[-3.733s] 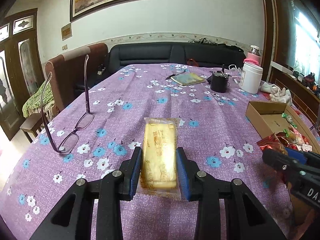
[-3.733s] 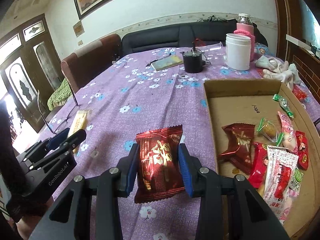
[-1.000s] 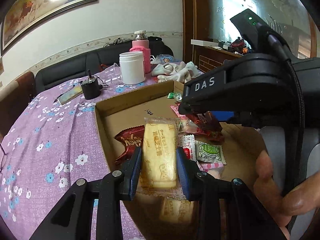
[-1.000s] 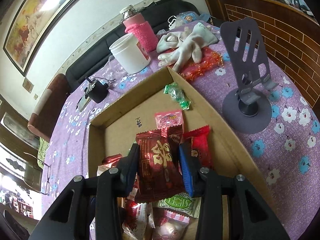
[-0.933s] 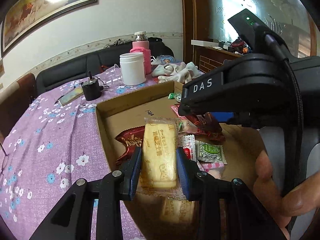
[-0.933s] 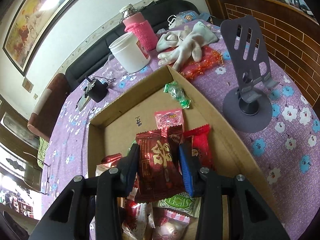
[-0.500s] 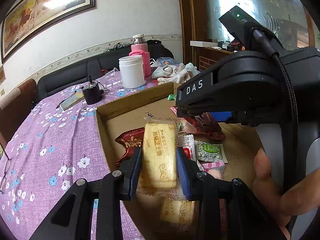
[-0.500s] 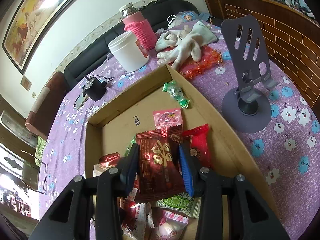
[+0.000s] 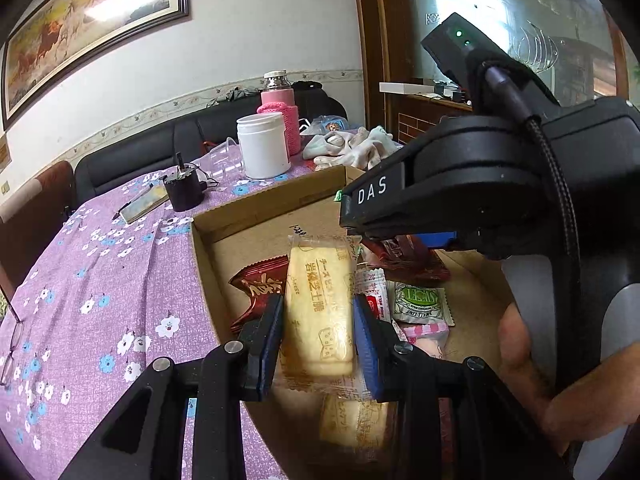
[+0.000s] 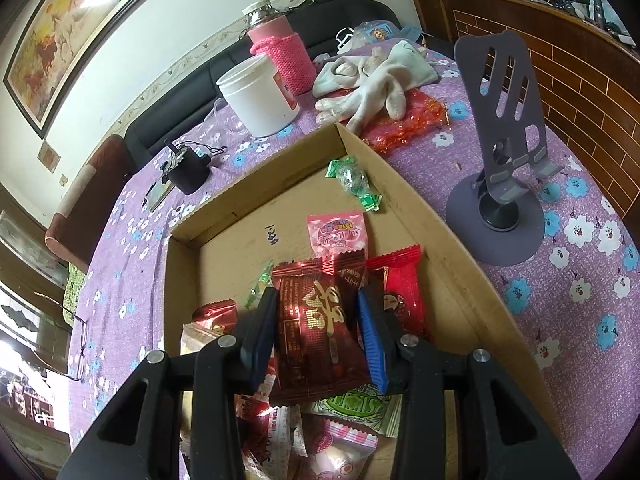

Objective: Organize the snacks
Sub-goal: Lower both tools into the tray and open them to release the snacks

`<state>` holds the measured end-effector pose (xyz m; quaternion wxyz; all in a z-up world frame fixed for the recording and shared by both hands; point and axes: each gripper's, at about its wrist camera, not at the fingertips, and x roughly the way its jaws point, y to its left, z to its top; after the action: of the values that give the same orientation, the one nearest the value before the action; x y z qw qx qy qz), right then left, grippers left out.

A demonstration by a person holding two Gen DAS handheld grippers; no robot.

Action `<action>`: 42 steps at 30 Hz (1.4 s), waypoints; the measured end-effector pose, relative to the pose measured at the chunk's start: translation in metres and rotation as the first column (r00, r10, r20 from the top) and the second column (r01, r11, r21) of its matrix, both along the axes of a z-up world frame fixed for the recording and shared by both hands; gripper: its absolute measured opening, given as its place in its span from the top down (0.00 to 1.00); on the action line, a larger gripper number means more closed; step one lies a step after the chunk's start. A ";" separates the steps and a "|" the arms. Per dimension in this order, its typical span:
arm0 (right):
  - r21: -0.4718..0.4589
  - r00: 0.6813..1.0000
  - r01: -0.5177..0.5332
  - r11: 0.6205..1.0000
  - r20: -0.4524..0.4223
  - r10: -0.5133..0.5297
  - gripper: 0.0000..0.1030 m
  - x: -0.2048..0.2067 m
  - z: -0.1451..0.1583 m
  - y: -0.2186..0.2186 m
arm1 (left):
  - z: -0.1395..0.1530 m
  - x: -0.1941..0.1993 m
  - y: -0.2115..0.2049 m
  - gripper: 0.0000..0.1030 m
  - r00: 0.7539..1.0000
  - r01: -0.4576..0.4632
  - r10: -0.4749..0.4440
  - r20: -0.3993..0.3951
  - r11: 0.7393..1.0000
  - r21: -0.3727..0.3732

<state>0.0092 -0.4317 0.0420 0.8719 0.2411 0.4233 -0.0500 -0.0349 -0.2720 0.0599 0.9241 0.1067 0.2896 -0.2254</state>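
Note:
My left gripper (image 9: 318, 338) is shut on a yellow cheese biscuit packet (image 9: 320, 300) and holds it over the near left part of the cardboard box (image 9: 256, 208). My right gripper (image 10: 318, 332) is shut on a dark red snack packet (image 10: 320, 320) above the pile of snacks in the same box (image 10: 404, 188). The right gripper's body (image 9: 480, 184) fills the right side of the left wrist view. In the box lie a red packet (image 10: 398, 288), a pink packet (image 10: 338, 234), a green candy (image 10: 354, 180) and several other wrapped snacks.
A white jar (image 10: 258, 98), a pink-sleeved flask (image 10: 280, 52), white gloves (image 10: 372, 76) and a black cup (image 10: 188, 170) stand beyond the box on the purple flowered cloth (image 9: 100, 280). A grey phone stand (image 10: 504, 160) is right of the box. Glasses (image 10: 76, 344) lie far left.
Both grippers have carried their packets from the open tablecloth to above the box. Over the last second they have barely shifted, with the jaws still closed.

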 end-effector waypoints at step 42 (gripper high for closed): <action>-0.001 1.000 -0.001 1.000 -0.003 0.001 0.61 -0.001 -0.001 0.001 | 0.000 0.001 0.002 0.57 1.000 -0.003 0.003 -0.003 1.000 -0.005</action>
<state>0.0082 -0.4307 0.0406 0.8714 0.2403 0.4247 -0.0501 -0.0341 -0.2700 0.0602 0.9243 0.1036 0.2904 -0.2249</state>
